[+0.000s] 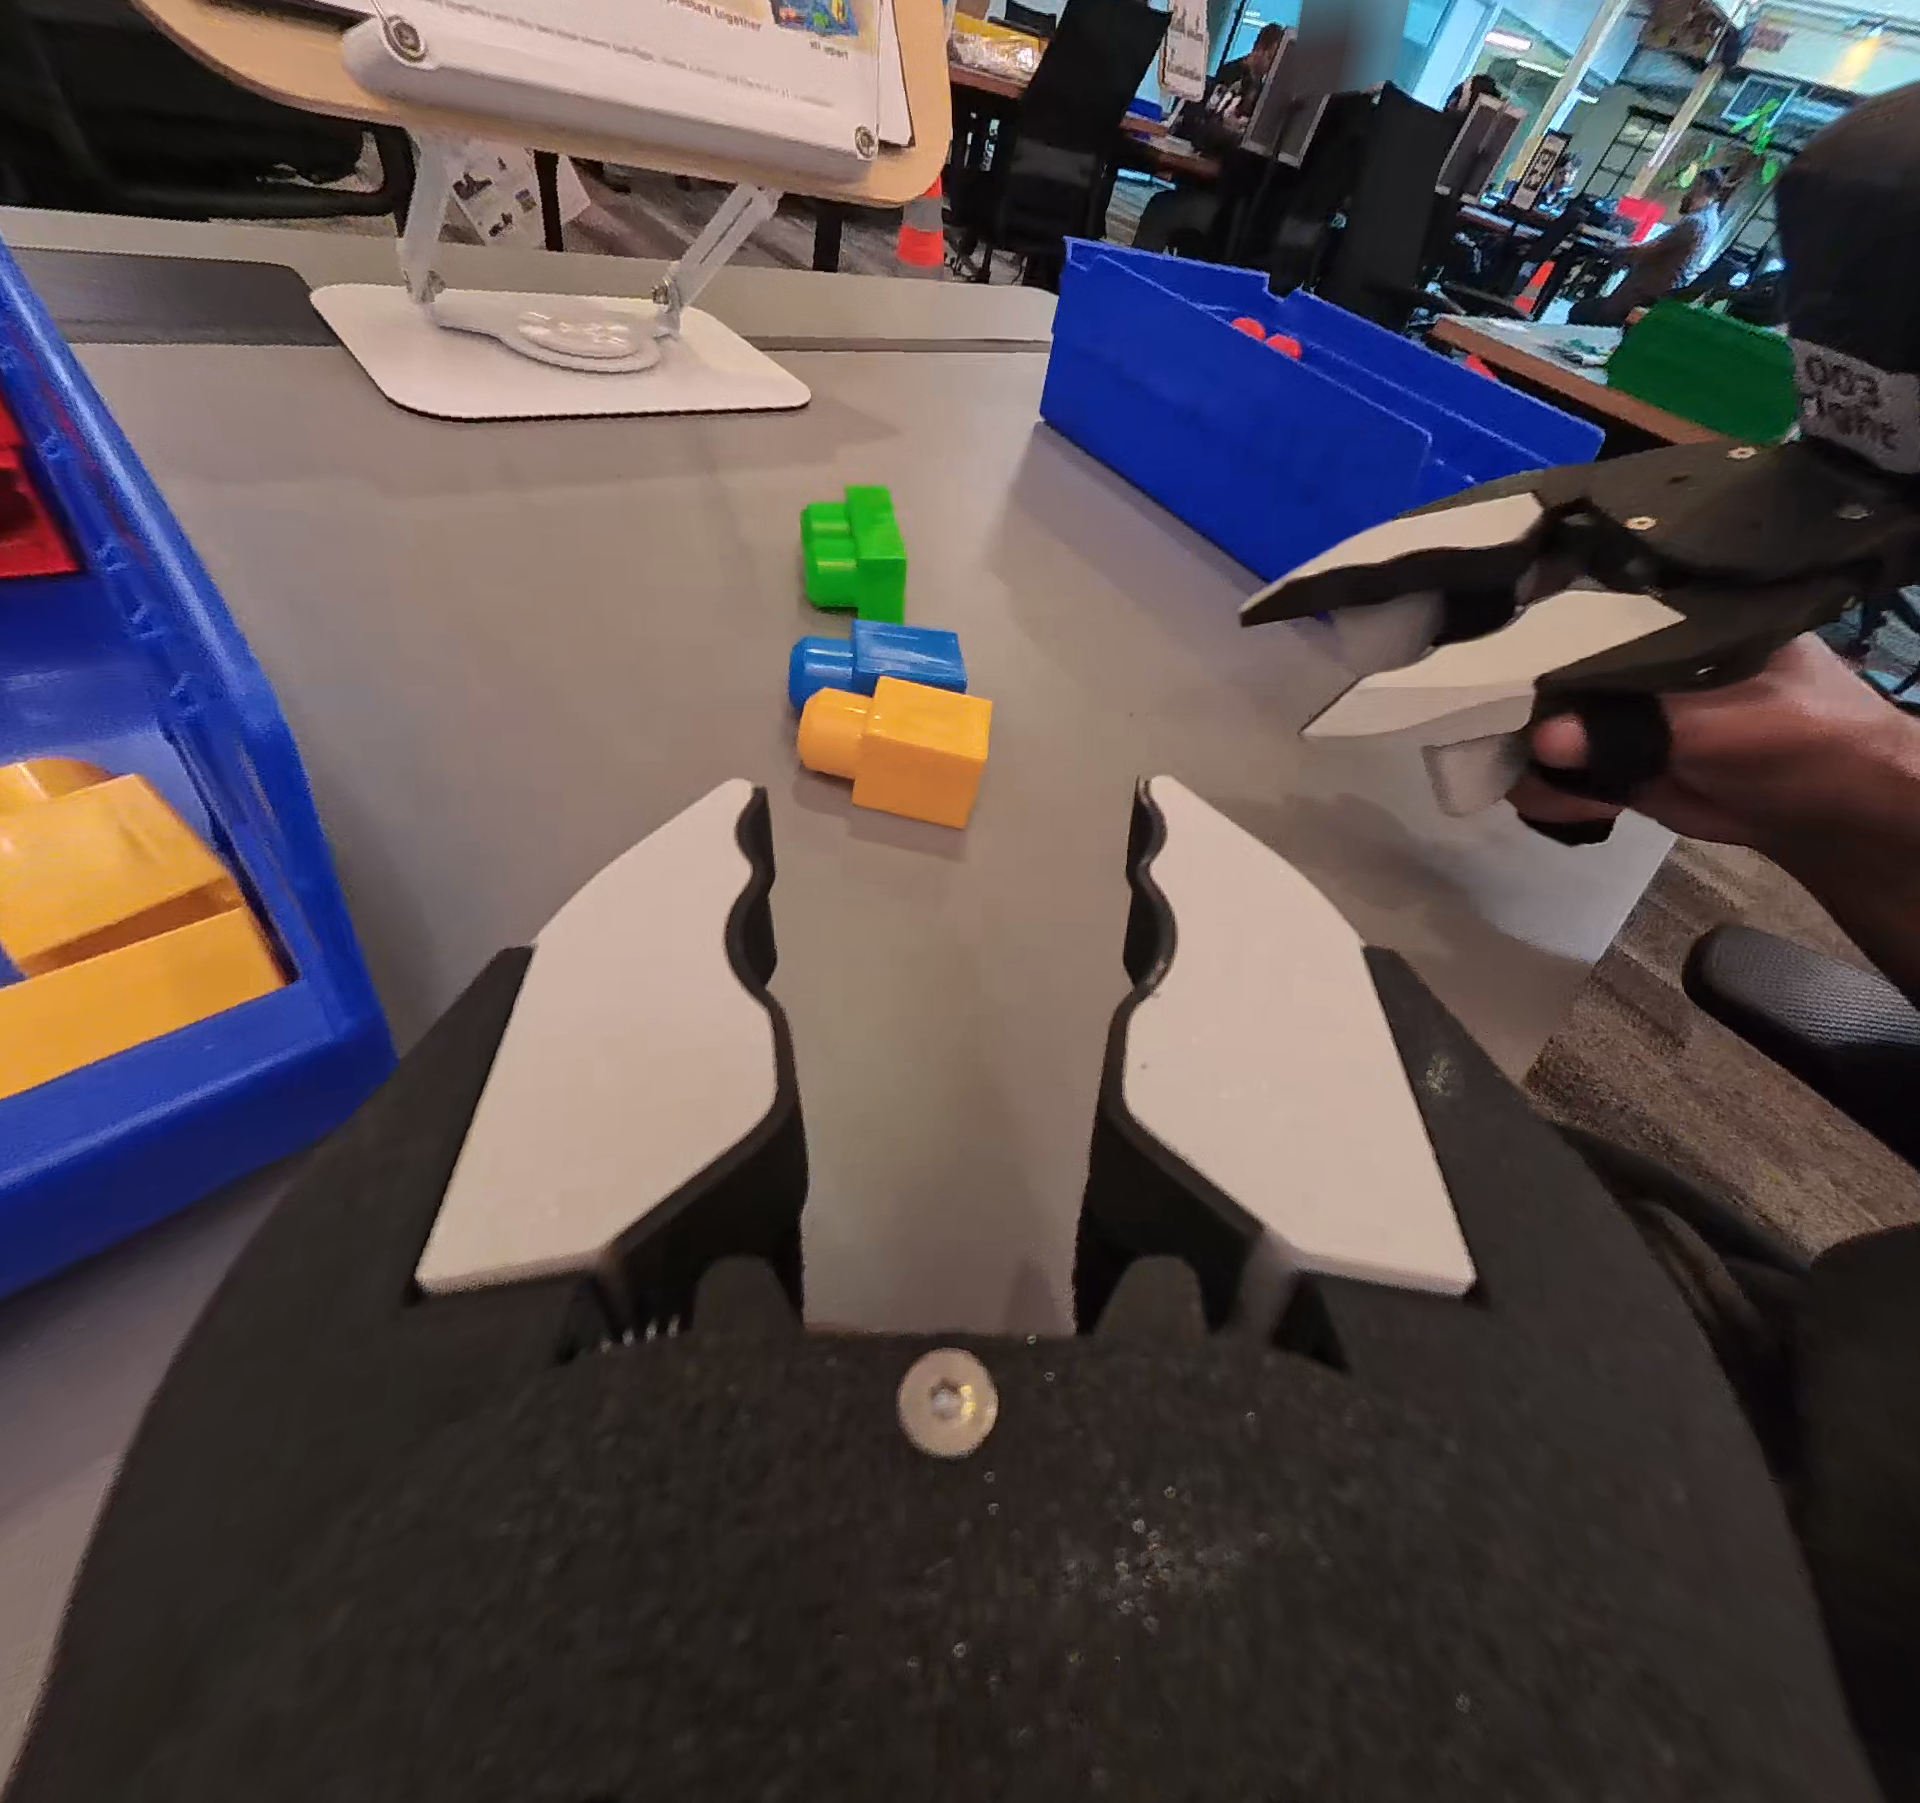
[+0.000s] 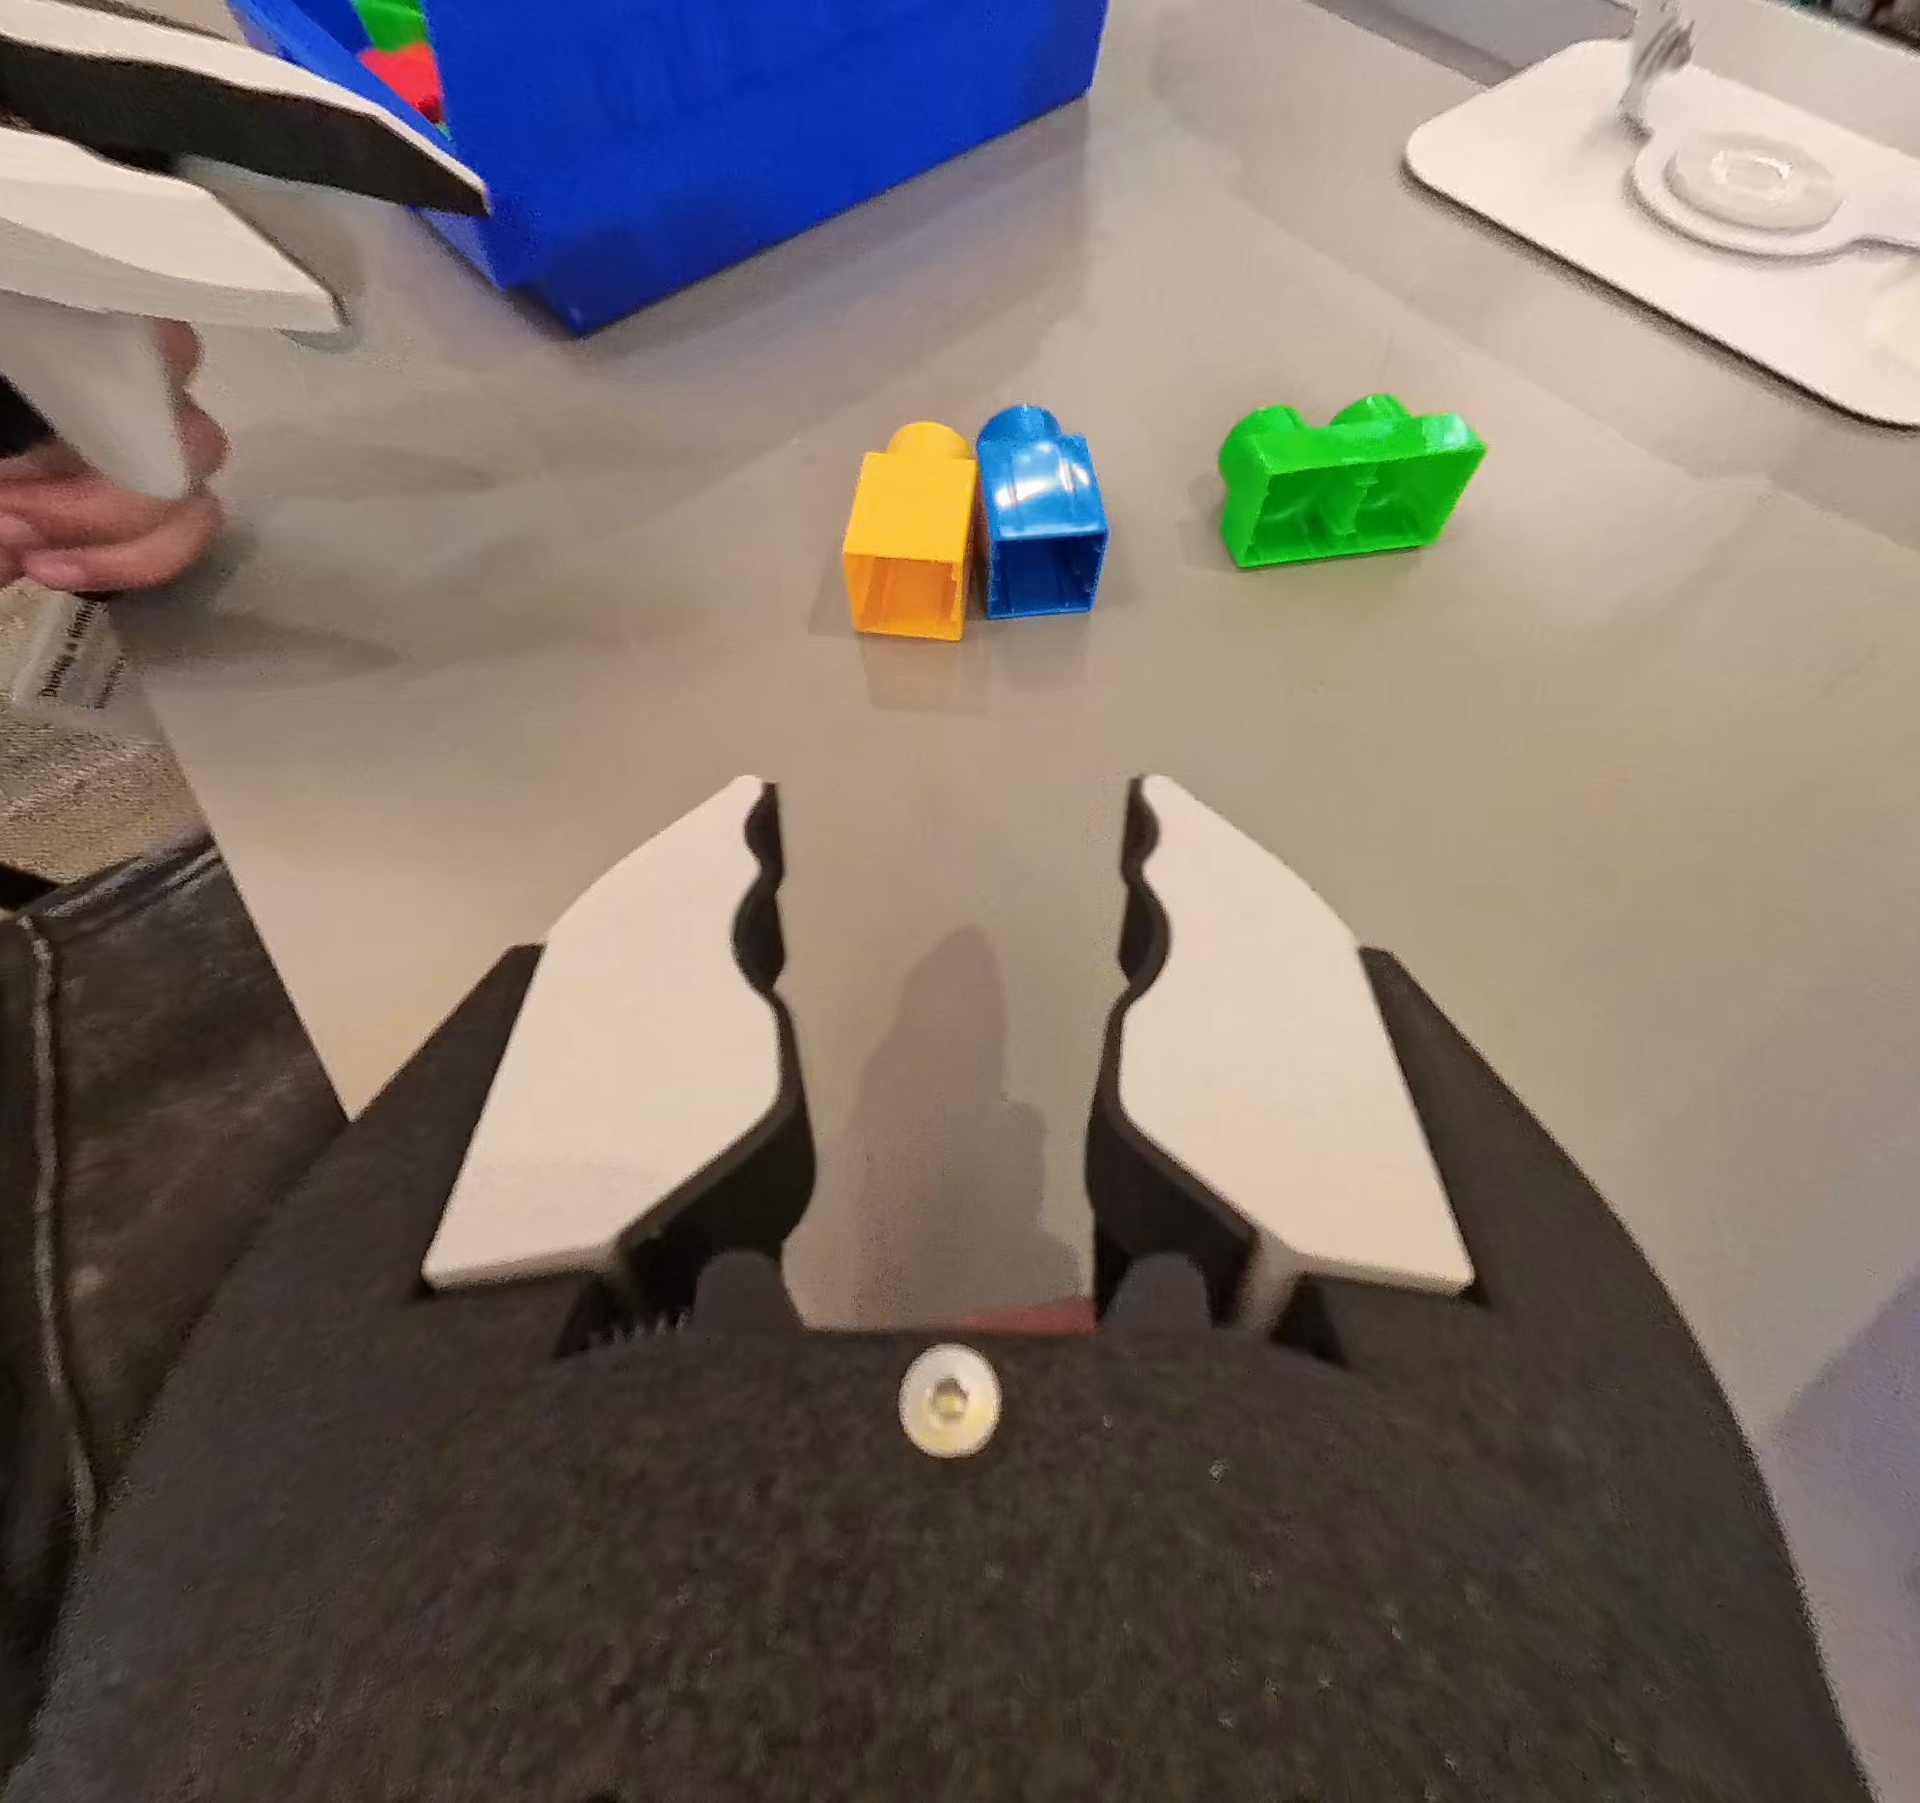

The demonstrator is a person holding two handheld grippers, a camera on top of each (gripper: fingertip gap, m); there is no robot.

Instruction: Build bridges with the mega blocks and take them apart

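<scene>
Three blocks lie on their sides on the grey table [image 1: 520, 610]. A yellow one-stud block [image 1: 899, 751] [image 2: 909, 532] touches a blue one-stud block [image 1: 878, 662] [image 2: 1039, 517]. A green two-stud block [image 1: 852, 548] [image 2: 1345, 486] lies apart, farther away. My left gripper [image 1: 951, 797] is open and empty, just short of the yellow block. My right gripper [image 2: 951, 797] is open and empty, held back from the blocks. It shows at the right of the left wrist view [image 1: 1288, 673]; the left gripper shows at the left of the right wrist view [image 2: 405, 247].
A blue bin [image 1: 208, 818] with yellow and red blocks stands at the left. A second blue bin [image 1: 1247, 423] holds red blocks at the back right. A white stand [image 1: 561, 351] carrying an instruction sheet is at the back. The table edge [image 1: 1558, 974] is at the right.
</scene>
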